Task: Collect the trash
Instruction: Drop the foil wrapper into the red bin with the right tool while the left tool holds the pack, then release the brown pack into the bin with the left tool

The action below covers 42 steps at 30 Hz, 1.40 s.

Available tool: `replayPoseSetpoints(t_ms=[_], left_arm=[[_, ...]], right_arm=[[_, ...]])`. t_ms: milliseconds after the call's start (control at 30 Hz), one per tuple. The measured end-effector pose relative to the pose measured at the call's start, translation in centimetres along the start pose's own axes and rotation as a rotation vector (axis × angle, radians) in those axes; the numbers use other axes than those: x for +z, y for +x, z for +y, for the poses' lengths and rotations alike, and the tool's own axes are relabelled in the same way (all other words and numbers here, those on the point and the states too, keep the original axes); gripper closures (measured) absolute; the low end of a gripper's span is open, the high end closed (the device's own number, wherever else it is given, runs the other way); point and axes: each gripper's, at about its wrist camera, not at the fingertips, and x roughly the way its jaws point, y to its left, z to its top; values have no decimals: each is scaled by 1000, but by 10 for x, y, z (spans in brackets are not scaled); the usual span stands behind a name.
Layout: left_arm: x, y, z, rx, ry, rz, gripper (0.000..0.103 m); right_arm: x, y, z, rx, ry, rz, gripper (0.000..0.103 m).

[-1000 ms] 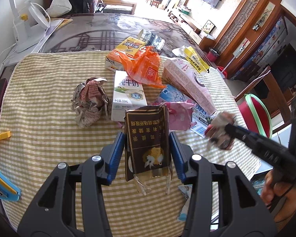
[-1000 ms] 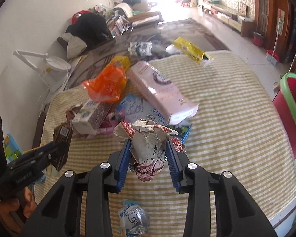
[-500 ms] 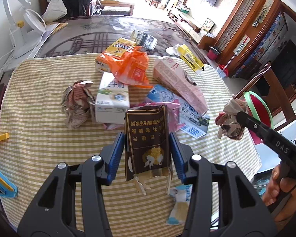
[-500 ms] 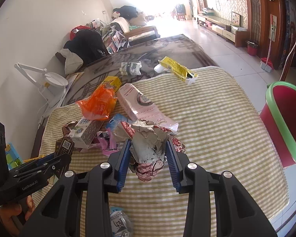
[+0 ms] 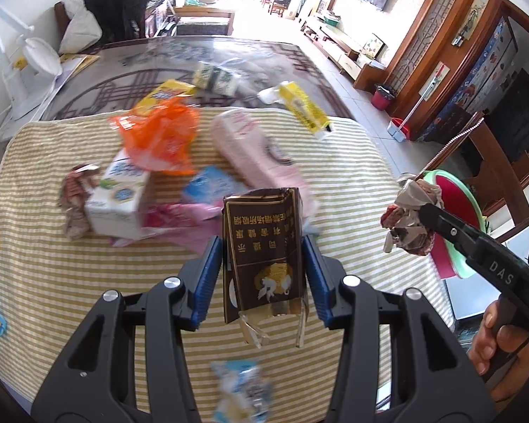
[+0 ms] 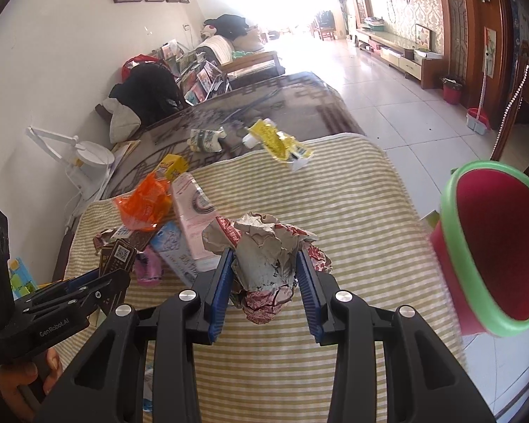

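Observation:
My left gripper point(image 5: 262, 275) is shut on a flattened dark brown cigarette pack point(image 5: 262, 246) and holds it above the striped tablecloth point(image 5: 53, 282). My right gripper point(image 6: 264, 282) is shut on a crumpled red-and-grey paper wad point(image 6: 264, 257), held above the table's right side. The wad also shows at the right of the left wrist view point(image 5: 411, 216). A red bin with a green rim point(image 6: 486, 250) stands beside the table's right edge. It also shows behind the wad in the left wrist view point(image 5: 458, 204).
On the table lie an orange bag point(image 5: 162, 137), a white milk carton point(image 5: 118, 197), a pink pack point(image 5: 257, 151), a crumpled wrapper point(image 5: 75, 201), a yellow pack point(image 5: 303, 107) and a small blue wrapper point(image 5: 243, 387). A white desk lamp point(image 6: 84, 157) stands far left.
Both grippers have risen and moved right with their loads. The right gripper with the wad has come close to the red bin, which now looms larger at the right.

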Motion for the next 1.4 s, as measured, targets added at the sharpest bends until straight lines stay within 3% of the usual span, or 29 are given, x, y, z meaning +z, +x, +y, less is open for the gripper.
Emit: replayPoseSetpoints(t_ms=[200, 600, 833, 900, 1033, 1100, 1400], left_arm=[[9, 16, -54, -38, 44, 1, 58], [24, 58, -193, -197, 258, 38, 58], [22, 70, -228, -228, 304, 54, 58], [23, 74, -234, -234, 307, 60, 58], [25, 82, -251, -248, 326, 64, 58], [26, 85, -260, -260, 330, 69, 58], [35, 95, -300, -312, 361, 74, 58]], right_arm=[[4, -19, -47, -36, 20, -19, 67], [2, -67, -168, -200, 187, -95, 67], [7, -68, -213, -281, 217, -86, 65], [5, -66, -223, -298, 228, -69, 56], [-2, -64, -235, -326, 265, -48, 52], [-4, -68, -239, -346, 272, -55, 45], [-13, -93, -260, -418, 332, -100, 42]])
